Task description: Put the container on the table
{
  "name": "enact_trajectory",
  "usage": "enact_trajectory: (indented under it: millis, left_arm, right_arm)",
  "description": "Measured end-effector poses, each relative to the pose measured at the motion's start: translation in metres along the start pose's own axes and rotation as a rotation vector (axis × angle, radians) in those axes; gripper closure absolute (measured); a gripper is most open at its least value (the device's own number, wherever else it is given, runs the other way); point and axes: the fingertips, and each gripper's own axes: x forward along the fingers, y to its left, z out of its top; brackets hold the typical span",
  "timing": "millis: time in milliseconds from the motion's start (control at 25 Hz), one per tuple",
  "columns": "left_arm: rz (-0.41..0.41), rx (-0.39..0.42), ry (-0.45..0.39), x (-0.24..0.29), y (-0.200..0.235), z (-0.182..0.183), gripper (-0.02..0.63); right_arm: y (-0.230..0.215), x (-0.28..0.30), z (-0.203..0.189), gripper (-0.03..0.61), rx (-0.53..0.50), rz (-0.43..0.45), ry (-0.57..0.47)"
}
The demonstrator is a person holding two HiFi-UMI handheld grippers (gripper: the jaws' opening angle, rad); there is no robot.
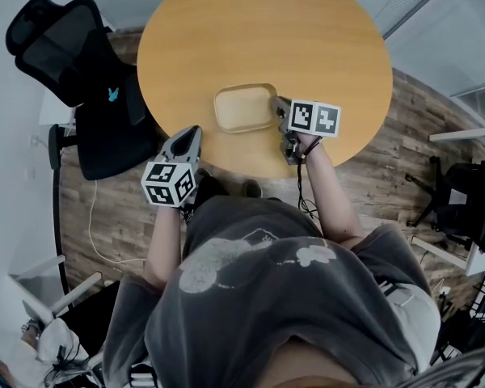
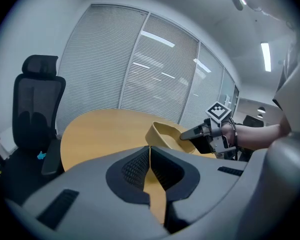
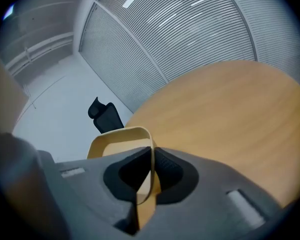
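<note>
A wood-plank floor (image 1: 412, 144) fills the edges of the head view; slatted blinds (image 2: 140, 69) line the walls behind glass partitions, with a strip light (image 2: 266, 50) on the ceiling at the upper right of the left gripper view; a round, honey-coloured wooden tabletop (image 1: 307, 39) takes up the upper middle of the head view; a black mesh-backed office chair (image 1: 73, 55) stands at the upper left, just beside the tabletop's left edge.

The container (image 1: 244, 107) sits in the middle of the head view, on the tabletop near its lower edge; it is a shallow, pale tan tray, rectangular with rounded corners and a thin upright wall, with nothing in it; whether its base lies fully flat on the wood cannot be told.

The person, in a grey printed T-shirt (image 1: 259, 297), fills the lower half of the head view; the right forearm reaches up to the tabletop's lower edge, the left forearm is raised at the lower left, off the tabletop.

The right hand-held gripper (image 1: 281, 110) is at the container's right end, clenched on its thin wall, which runs upright between the two dark pads; the left hand-held gripper (image 1: 192, 136) hovers at the tabletop's lower-left edge, apart from the container, its jaws closed together on nothing.
</note>
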Motion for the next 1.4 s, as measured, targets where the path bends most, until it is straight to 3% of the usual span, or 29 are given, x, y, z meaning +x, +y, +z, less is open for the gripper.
enact_trajectory:
  millis: [320, 840, 1000, 1400]
  left_arm:
    - [-0.048, 0.005, 0.022, 0.022, 0.031, 0.008, 0.614]
    - [-0.141, -0.012, 0.052, 0.072, 0.16, 0.058, 0.614]
    - [-0.163, 0.018, 0.071, 0.087, 0.198, 0.069, 0.614]
    - [-0.225, -0.006, 0.12, 0.131, 0.257, 0.079, 0.614]
  right_arm:
    - [0.001, 0.024, 0.01, 0.561, 0.032, -0.039, -0.017]
    - [0.028, 0.129, 0.067, 0.56, 0.091, -0.15, -0.047]
    - [0.034, 0.169, 0.08, 0.56, 0.089, -0.194, -0.03]
    - [0.04, 0.238, 0.107, 0.56, 0.098, -0.247, 0.01]
